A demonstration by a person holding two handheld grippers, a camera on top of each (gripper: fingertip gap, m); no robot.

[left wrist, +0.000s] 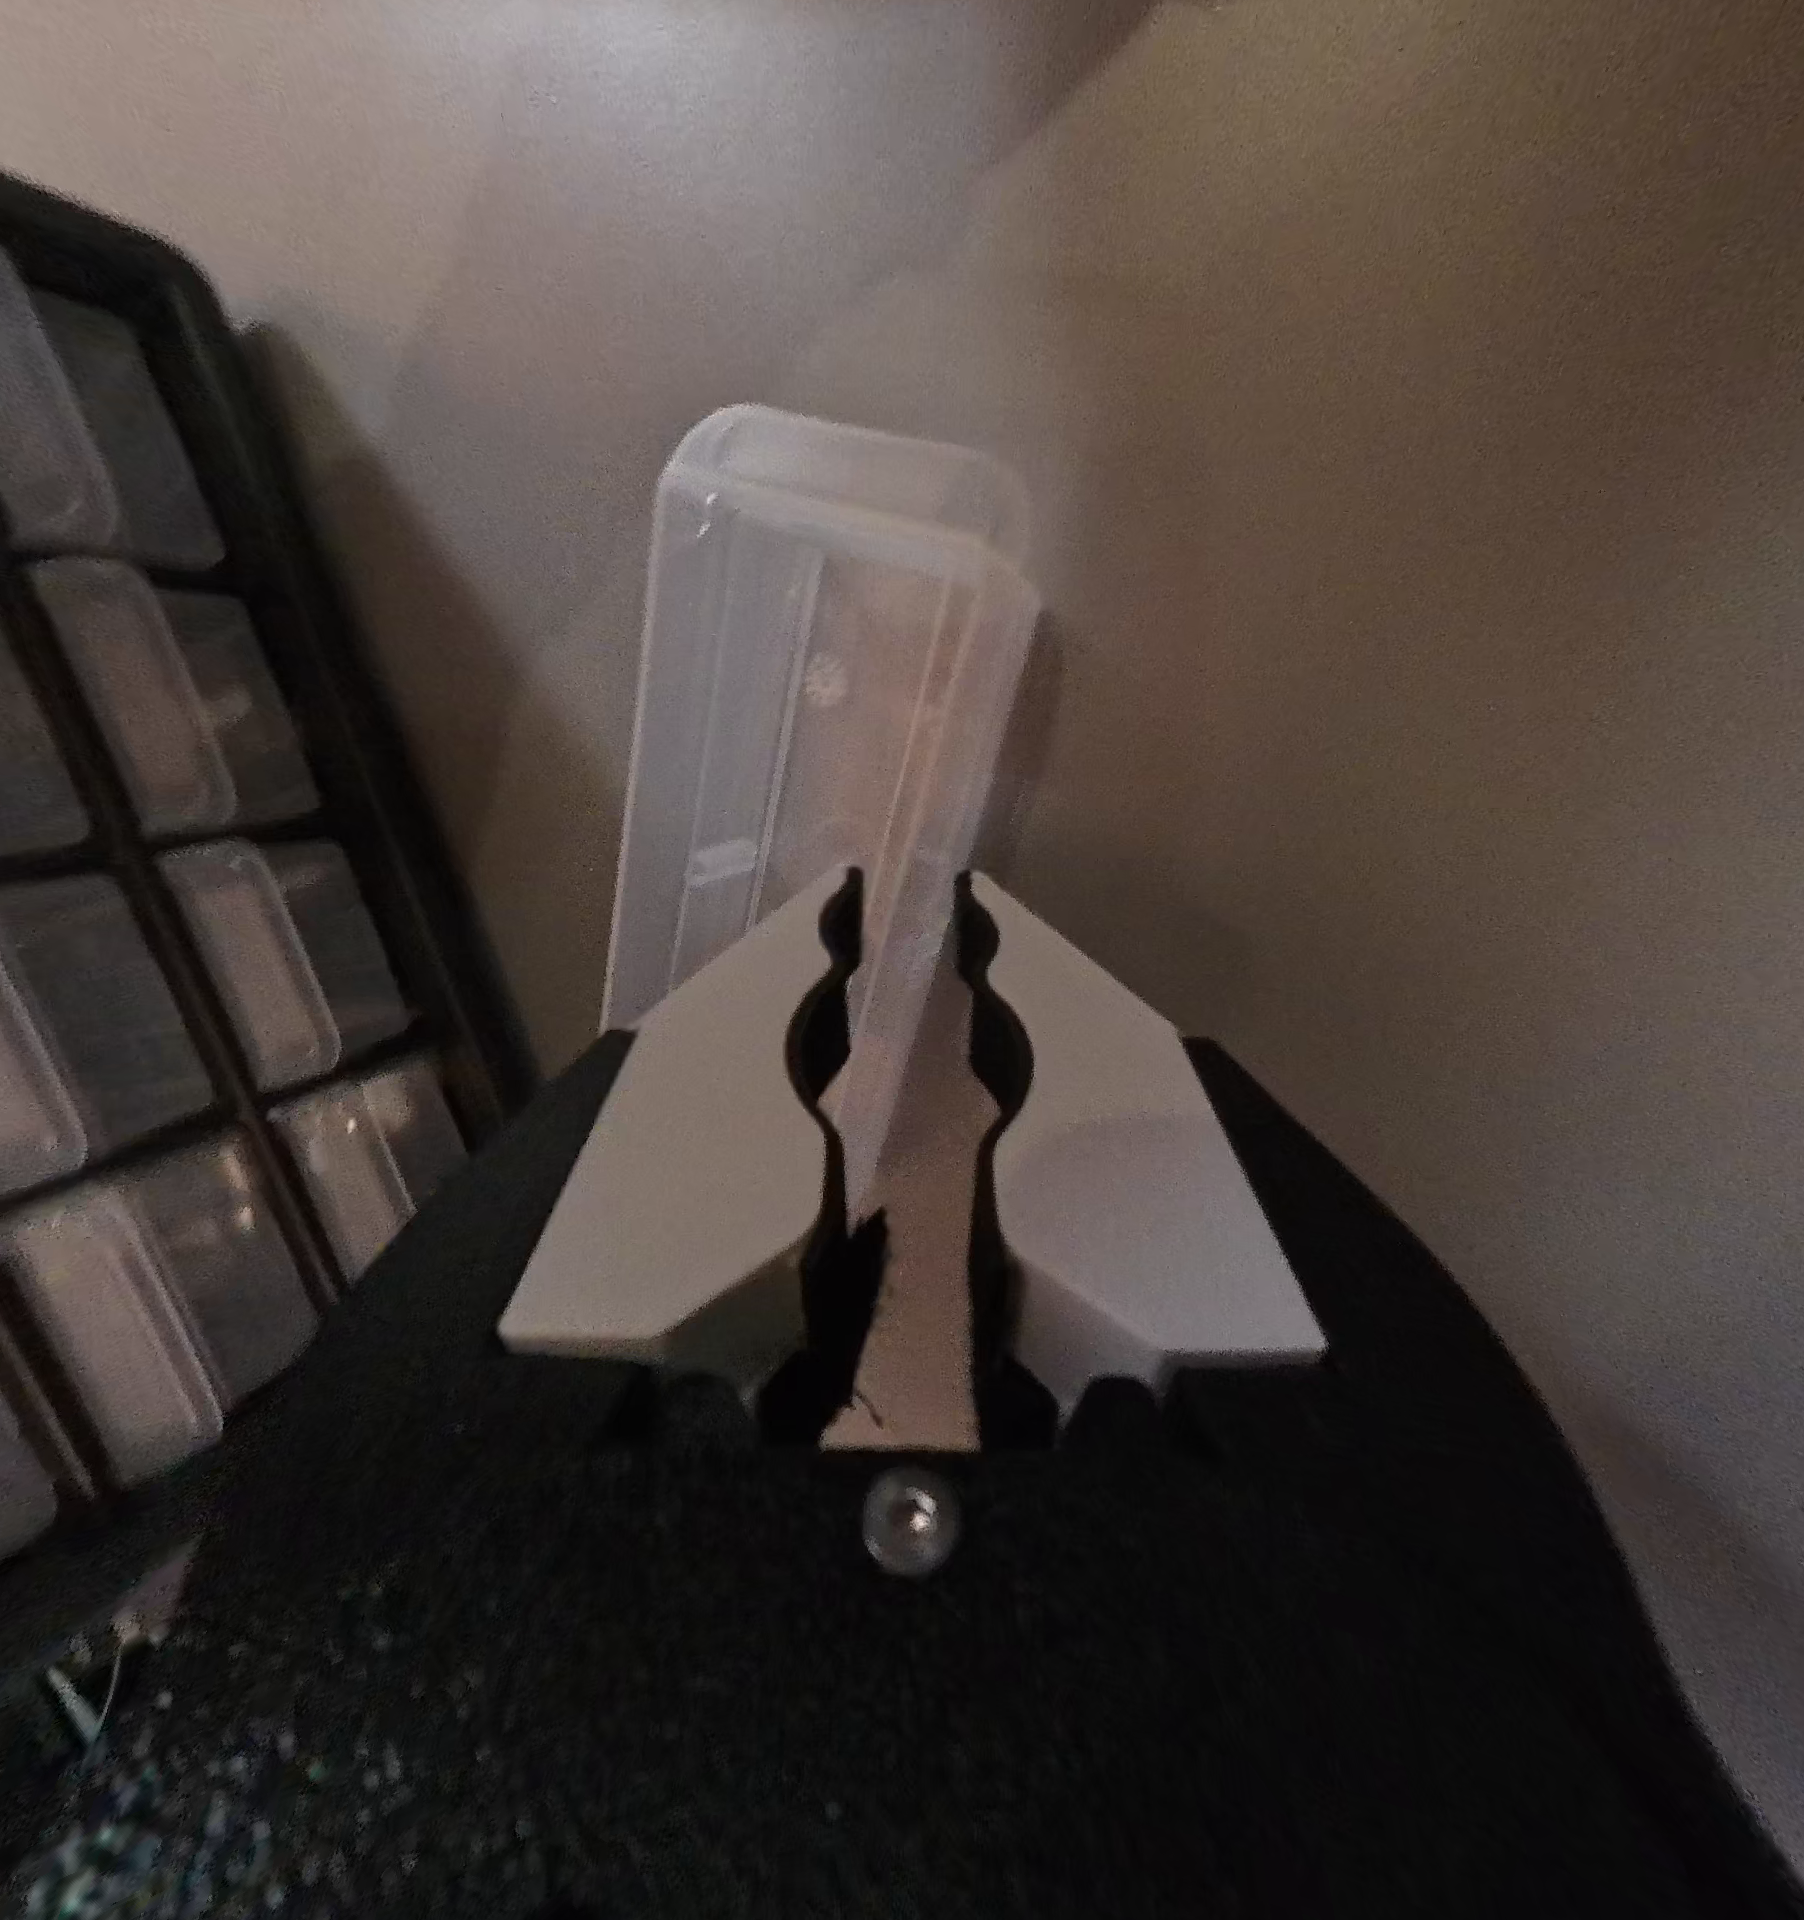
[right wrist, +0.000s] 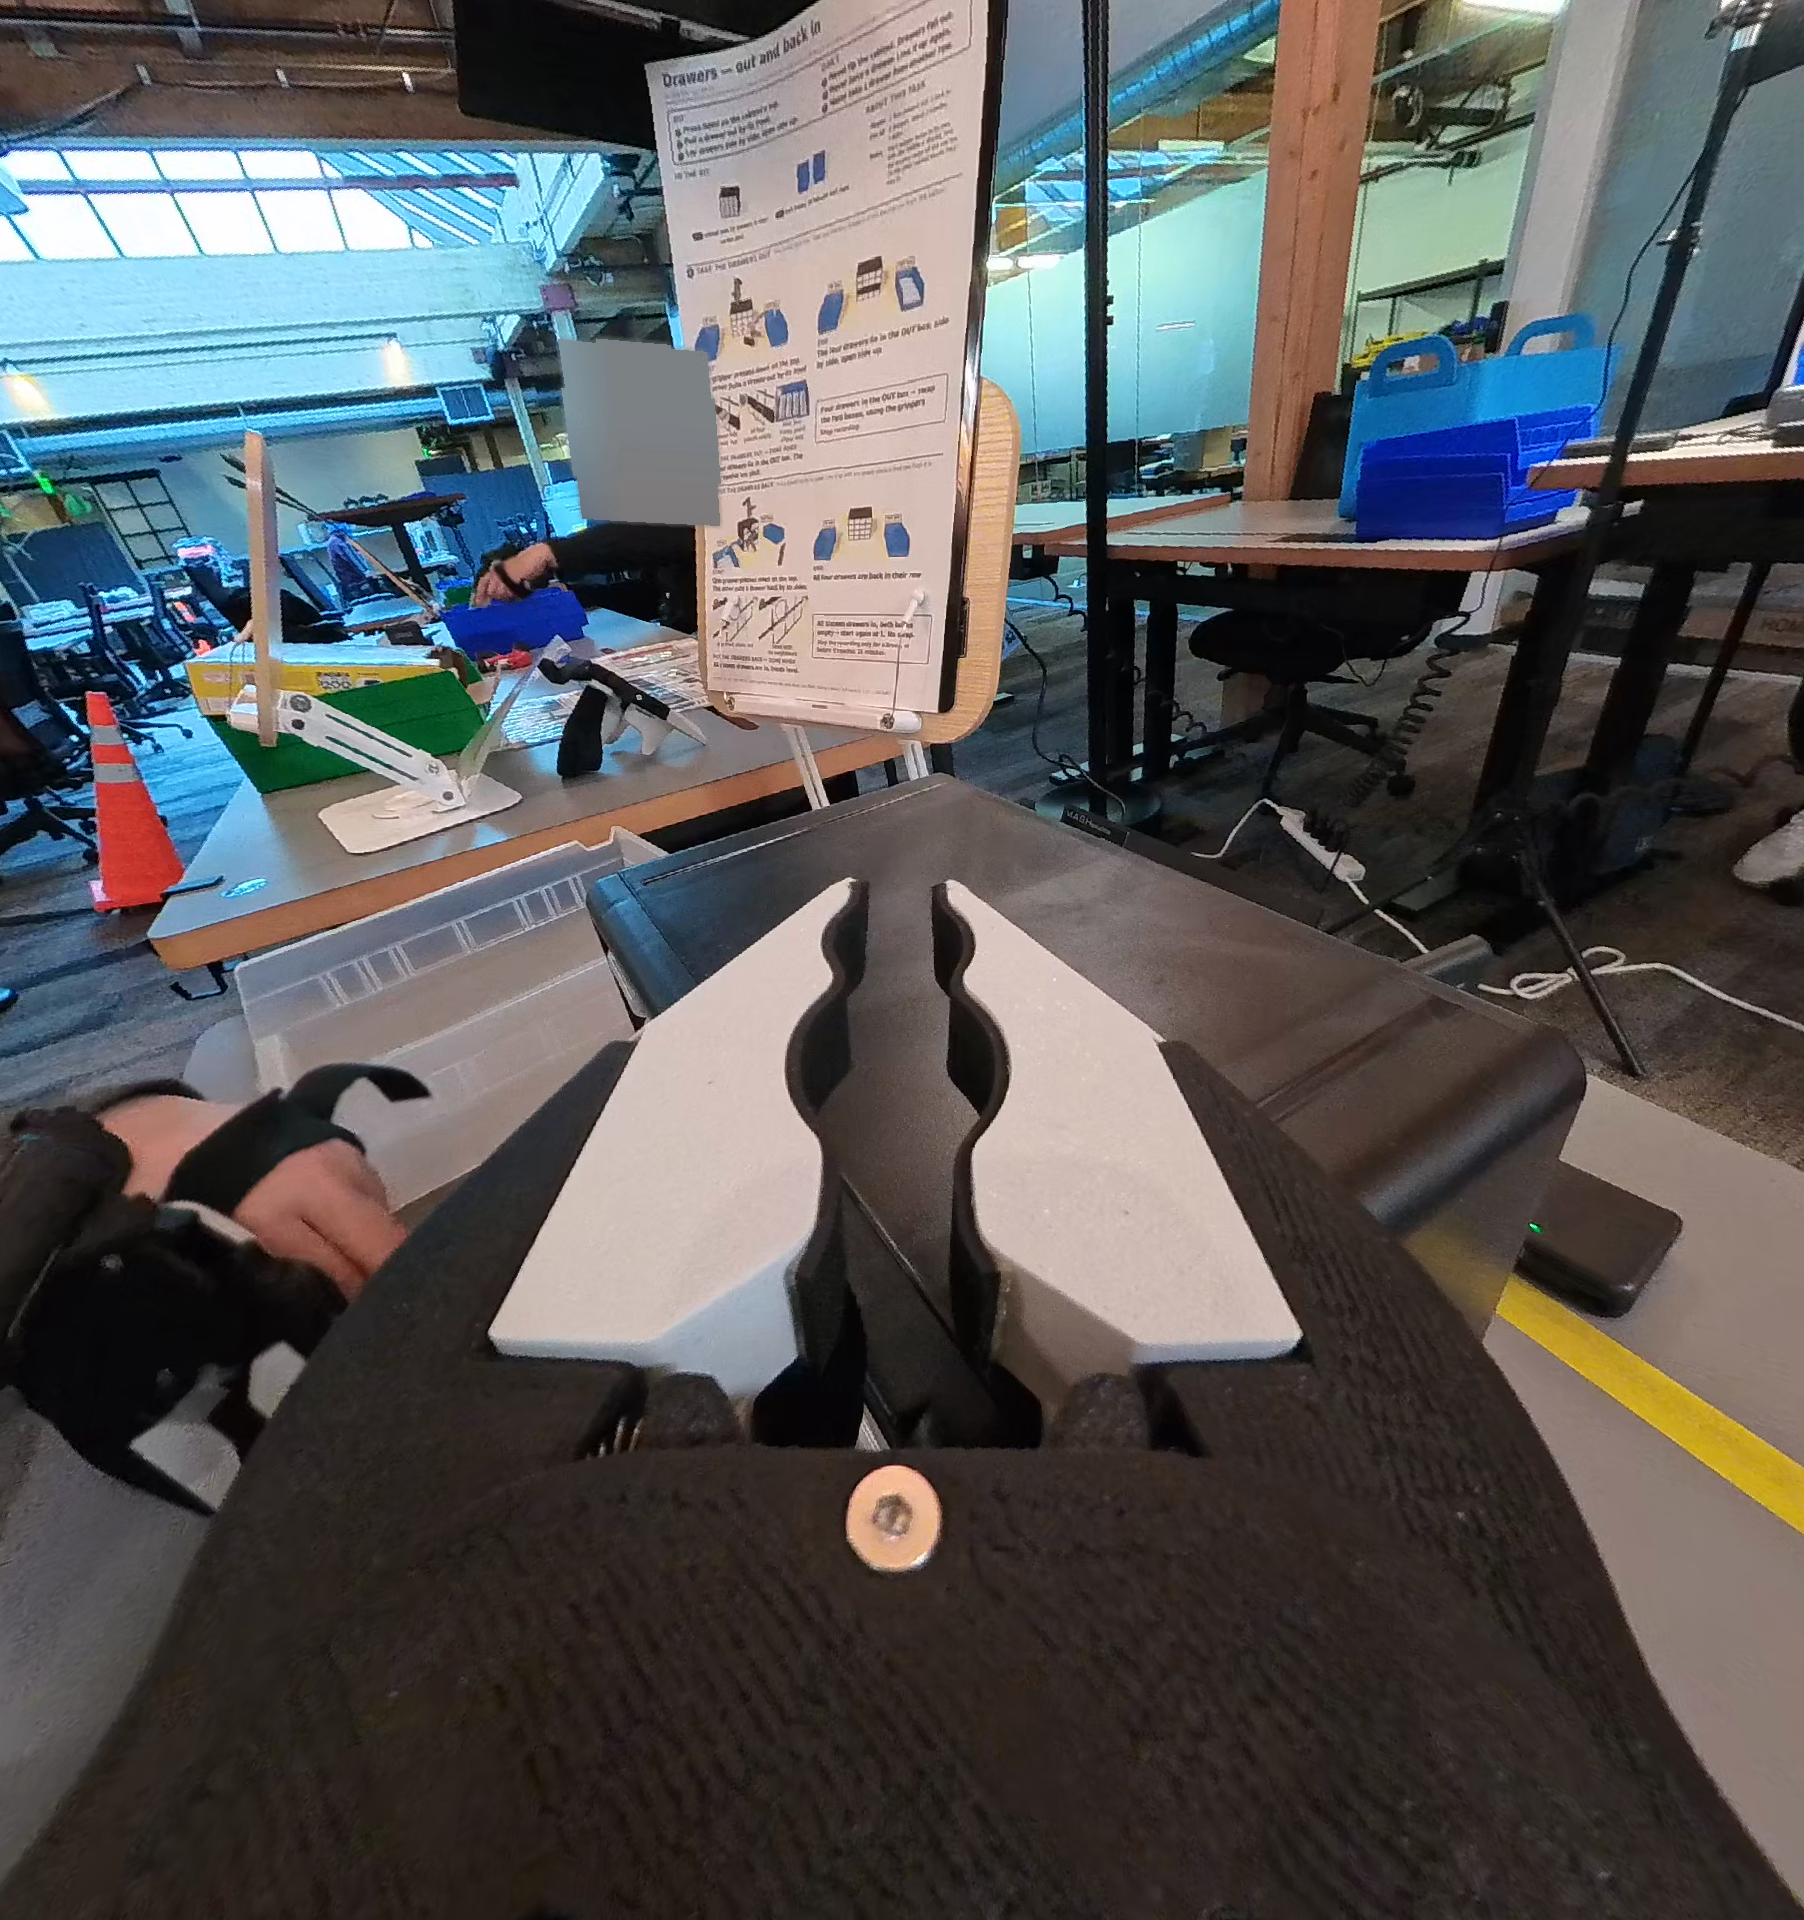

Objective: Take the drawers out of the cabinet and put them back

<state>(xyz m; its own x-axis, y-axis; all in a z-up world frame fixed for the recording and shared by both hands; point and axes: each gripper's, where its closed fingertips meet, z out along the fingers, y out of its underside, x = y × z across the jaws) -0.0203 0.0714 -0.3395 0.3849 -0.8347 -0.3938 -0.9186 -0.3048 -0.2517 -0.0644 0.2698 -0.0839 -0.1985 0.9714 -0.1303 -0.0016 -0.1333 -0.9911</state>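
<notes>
In the left wrist view my left gripper (left wrist: 908,883) is shut on the thin wall of a clear plastic drawer (left wrist: 825,665). The drawer is out of the cabinet and points away from me over a pale surface. The black cabinet (left wrist: 139,862), its grid full of translucent drawers, stands close on the left. In the right wrist view my right gripper (right wrist: 898,894) lies over the cabinet's flat black top (right wrist: 1241,966), jaws nearly together with nothing between them. The hand holding the left gripper (right wrist: 285,1195) shows at lower left.
A clear plastic bin (right wrist: 441,987) sits left of the cabinet. A printed sheet on a stand (right wrist: 836,364) rises behind it. A small black device (right wrist: 1594,1257) and a yellow tape line (right wrist: 1687,1423) lie to the right. Farther tables carry blue bins (right wrist: 1469,447).
</notes>
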